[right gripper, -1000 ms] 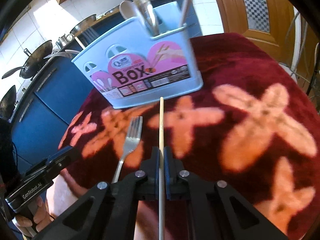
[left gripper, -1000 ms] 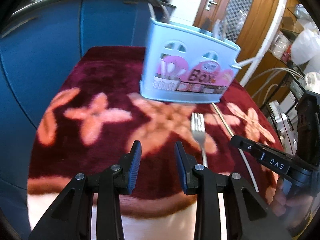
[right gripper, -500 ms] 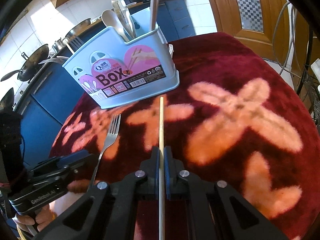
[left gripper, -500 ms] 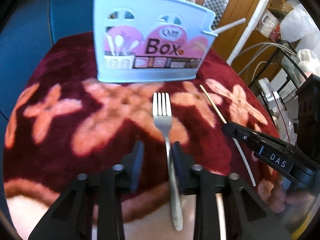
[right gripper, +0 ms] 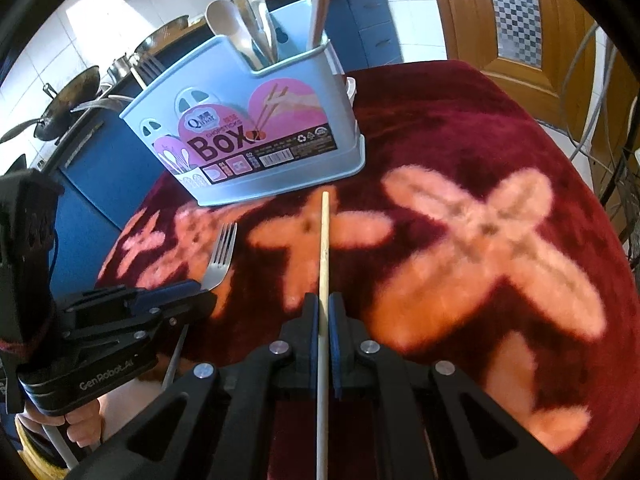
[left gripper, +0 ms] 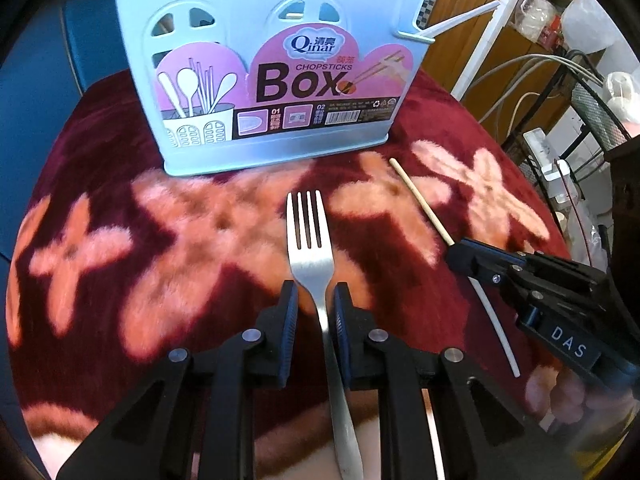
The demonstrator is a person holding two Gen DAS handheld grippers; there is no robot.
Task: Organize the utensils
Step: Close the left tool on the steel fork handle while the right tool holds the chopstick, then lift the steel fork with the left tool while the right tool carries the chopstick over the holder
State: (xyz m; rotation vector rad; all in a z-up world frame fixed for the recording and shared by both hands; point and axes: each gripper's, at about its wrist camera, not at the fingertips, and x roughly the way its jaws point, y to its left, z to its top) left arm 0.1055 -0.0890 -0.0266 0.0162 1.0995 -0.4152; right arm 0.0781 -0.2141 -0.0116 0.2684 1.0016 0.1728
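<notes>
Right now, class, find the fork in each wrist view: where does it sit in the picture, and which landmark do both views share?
Left wrist view: the fork lies at centre, its neck between the left tongs.
Right wrist view: the fork is left of centre, tines pointing up.
Shared landmark: the blue chopsticks box stands beyond the tines in both.

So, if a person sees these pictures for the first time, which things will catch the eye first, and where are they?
The light blue chopsticks box stands at the far side of the dark red flowered cloth, with spoons rising out of it. In front of it lies a steel fork, its neck between the fingers of the left gripper. To the fork's right, the right gripper is shut on a wooden chopstick.
</notes>
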